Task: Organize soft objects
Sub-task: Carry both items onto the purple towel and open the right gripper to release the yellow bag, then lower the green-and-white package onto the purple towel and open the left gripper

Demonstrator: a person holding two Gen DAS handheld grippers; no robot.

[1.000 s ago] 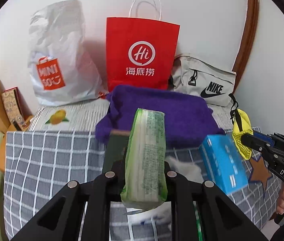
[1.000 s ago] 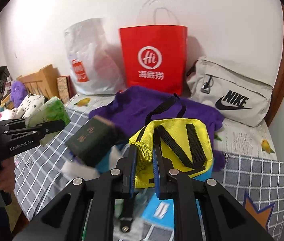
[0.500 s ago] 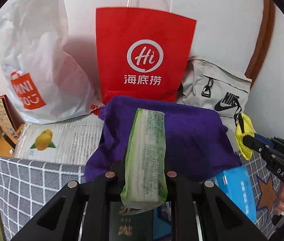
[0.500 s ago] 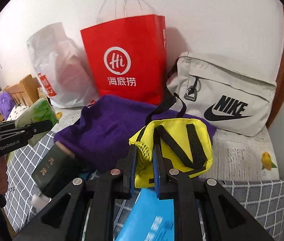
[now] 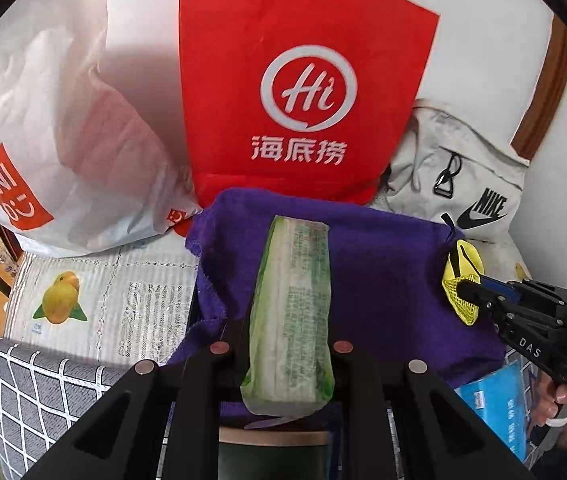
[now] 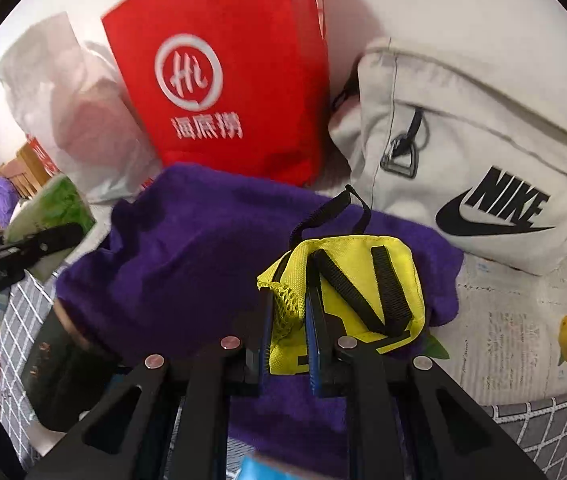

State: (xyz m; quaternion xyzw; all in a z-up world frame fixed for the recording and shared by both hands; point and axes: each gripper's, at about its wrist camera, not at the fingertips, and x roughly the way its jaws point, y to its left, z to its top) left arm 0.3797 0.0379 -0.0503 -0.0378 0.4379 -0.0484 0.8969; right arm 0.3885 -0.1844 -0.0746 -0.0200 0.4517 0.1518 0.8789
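Left gripper [image 5: 283, 344]: jaws clamped on a green tissue pack [image 5: 291, 312], held upright above the purple towel [image 5: 383, 280].
Right gripper [image 6: 287, 340]: jaws pinched narrow on the mesh edge of a yellow pouch [image 6: 347, 300], over the same towel.
Surroundings: red paper bag [image 5: 303, 80], white plastic bag [image 5: 63, 120] and grey Nike bag [image 6: 483, 160] stand against the wall on the bed.
Step in hand: judged to be carrying both items toward the bags.
Next move: calls for choosing a receptacle and clearing its rim before release.

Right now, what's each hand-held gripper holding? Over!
Left hand-held gripper shut on green tissue pack. Right hand-held gripper shut on yellow mesh pouch. Purple towel below both.
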